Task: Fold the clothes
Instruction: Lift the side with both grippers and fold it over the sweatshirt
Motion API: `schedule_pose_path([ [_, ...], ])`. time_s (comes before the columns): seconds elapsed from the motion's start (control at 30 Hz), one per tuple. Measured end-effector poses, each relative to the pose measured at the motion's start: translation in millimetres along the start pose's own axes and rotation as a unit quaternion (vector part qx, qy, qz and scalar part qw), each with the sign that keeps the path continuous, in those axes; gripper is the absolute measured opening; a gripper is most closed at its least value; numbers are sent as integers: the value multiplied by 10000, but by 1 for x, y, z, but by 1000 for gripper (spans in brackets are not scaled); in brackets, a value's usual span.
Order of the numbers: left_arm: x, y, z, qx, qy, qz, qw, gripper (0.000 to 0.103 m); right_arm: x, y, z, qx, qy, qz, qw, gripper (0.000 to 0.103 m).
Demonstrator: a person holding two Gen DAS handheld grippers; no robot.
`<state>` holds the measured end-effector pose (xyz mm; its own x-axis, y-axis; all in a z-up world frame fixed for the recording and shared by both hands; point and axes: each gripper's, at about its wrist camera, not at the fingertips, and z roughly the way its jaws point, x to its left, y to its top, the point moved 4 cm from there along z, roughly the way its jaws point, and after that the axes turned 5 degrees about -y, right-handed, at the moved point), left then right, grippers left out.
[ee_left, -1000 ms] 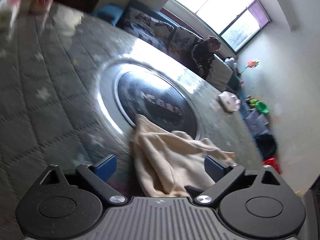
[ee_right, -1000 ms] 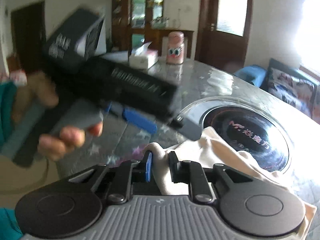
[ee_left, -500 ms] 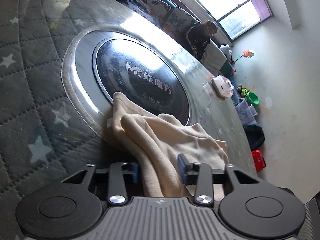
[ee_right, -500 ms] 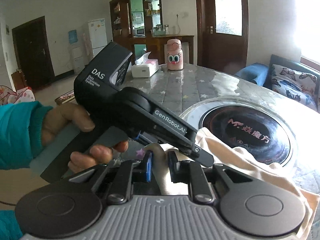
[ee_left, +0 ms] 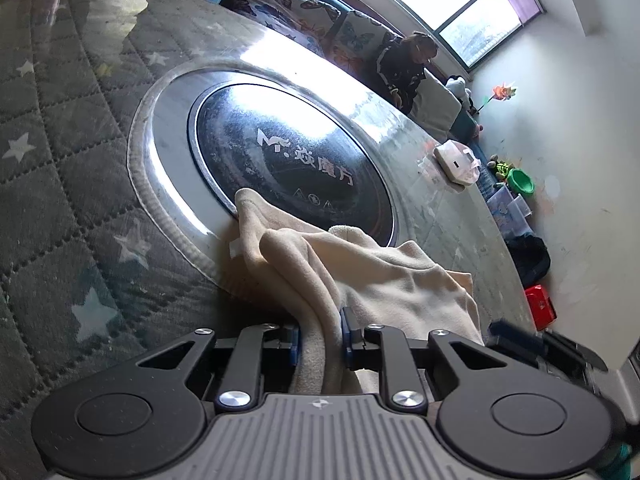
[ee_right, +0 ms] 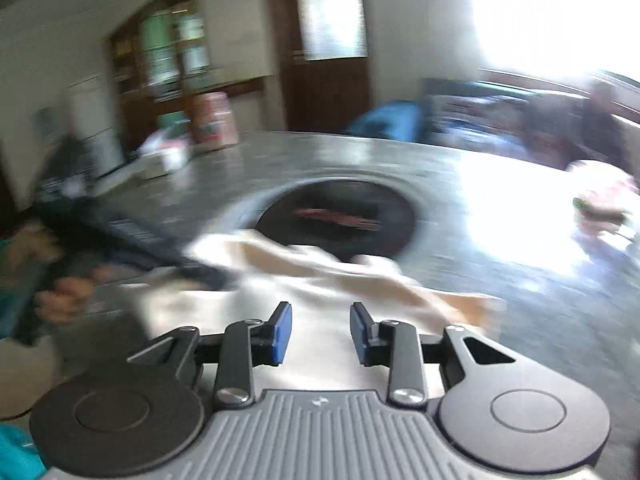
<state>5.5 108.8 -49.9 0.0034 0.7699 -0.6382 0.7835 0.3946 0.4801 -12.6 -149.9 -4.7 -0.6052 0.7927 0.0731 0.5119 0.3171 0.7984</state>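
A cream garment [ee_left: 360, 272] lies bunched on the round table, partly over the black cooktop disc [ee_left: 288, 160]. My left gripper [ee_left: 320, 338] is shut on a fold of the garment's near edge. In the blurred right wrist view, my right gripper [ee_right: 320, 334] is open and empty, just short of the garment [ee_right: 320, 272]. The left gripper, held in a hand, shows at the left of that view [ee_right: 120, 240], reaching into the cloth.
The table has a grey quilted star-pattern cover [ee_left: 60, 140] under glass. A white packet [ee_left: 456, 160] lies at its far side. A pink bottle [ee_right: 210, 120] and a tissue box stand at the back. A person [ee_left: 404, 68] sits on a sofa beyond.
My left gripper closed on the garment's edge. My right gripper let go of the cloth, opened and pulled back, swinging fast so its view blurred.
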Motion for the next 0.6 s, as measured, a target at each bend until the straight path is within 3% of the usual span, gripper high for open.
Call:
schedule_pose_path([
  [0.3,-6,2,3,45,199,247,9995,21,-91,-21,15,165,-1036,1031,9891,41],
  [0.6,-8,3,4,73,264,348,9990,21,-100,-25,26,207,-834,1411,9863,41],
])
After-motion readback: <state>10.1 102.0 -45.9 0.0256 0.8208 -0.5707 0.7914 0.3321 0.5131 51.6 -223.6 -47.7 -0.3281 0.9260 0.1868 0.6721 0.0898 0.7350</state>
